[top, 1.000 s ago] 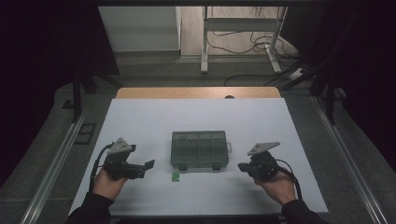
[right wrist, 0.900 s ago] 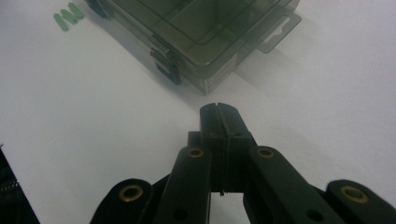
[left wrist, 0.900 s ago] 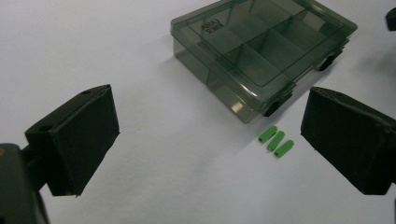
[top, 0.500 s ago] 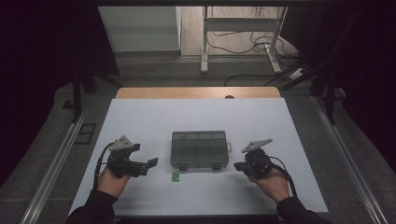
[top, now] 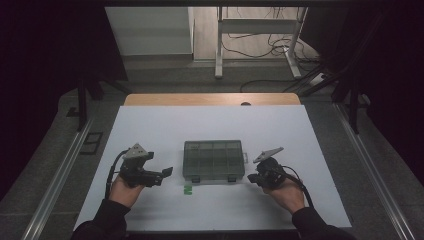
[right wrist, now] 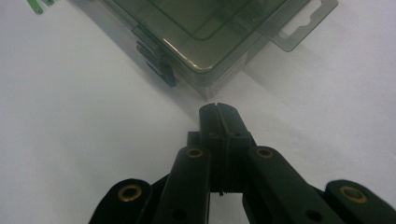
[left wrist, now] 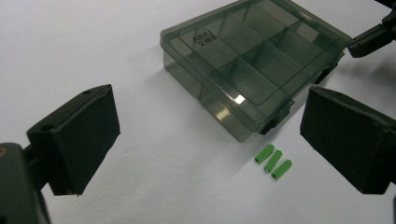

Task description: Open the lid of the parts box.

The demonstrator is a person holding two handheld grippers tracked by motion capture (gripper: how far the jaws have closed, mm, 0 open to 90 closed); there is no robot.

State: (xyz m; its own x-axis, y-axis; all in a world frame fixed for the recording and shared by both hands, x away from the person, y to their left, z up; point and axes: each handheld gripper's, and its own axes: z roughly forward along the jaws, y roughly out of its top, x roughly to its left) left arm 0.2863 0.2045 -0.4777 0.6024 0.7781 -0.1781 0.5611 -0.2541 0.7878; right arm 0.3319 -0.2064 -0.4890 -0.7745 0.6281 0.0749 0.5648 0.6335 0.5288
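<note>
The box (top: 214, 160) lies lid shut mid-table (top: 150, 125), between the tongs. The left gripper (top: 165, 172), jaws spread, points at its left side. The right gripper (top: 251, 177), jaws pressed together, noses near its right front corner. Three green pegs (left wrist: 273, 160) lie just before the box; bare table all round.

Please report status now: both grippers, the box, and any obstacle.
Left gripper open, empty, left of the compartment box. Right gripper shut, empty, at the box's right corner. Lid closed. Three green pieces lie loose before the box.
</note>
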